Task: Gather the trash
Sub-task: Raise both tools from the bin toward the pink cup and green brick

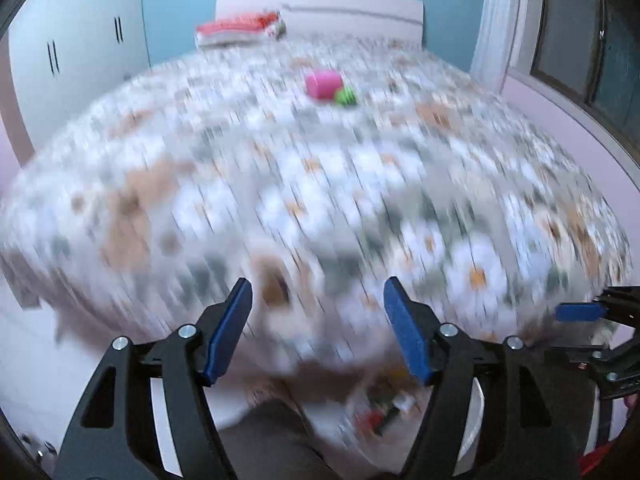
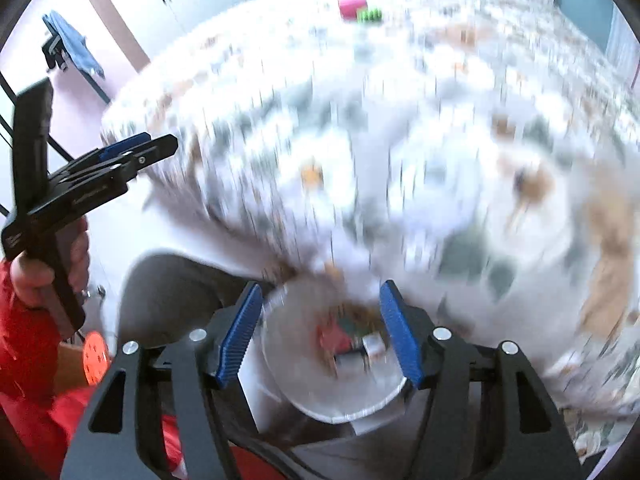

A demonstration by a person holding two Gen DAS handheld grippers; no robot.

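Note:
Both views are motion-blurred. A pink box-like item (image 1: pixel 322 84) and a small green item (image 1: pixel 345 96) lie far out on the flowered bed cover (image 1: pixel 280 168); they also show in the right wrist view, pink (image 2: pixel 352 5) and green (image 2: pixel 370 15). A white bin (image 2: pixel 332 360) with colourful trash inside stands at the foot of the bed, just below my right gripper (image 2: pixel 320 328), which is open and empty. The bin's contents show blurred in the left view (image 1: pixel 380 408). My left gripper (image 1: pixel 318 320) is open and empty over the bed's near edge.
White wardrobes (image 1: pixel 72 52) stand left of the bed, a window (image 1: pixel 580 40) right. A red-and-white folded pile (image 1: pixel 240 28) lies by the headboard. A blue cloth (image 2: pixel 76 46) hangs on a rack at left. My left gripper shows side-on in the right view (image 2: pixel 136 152).

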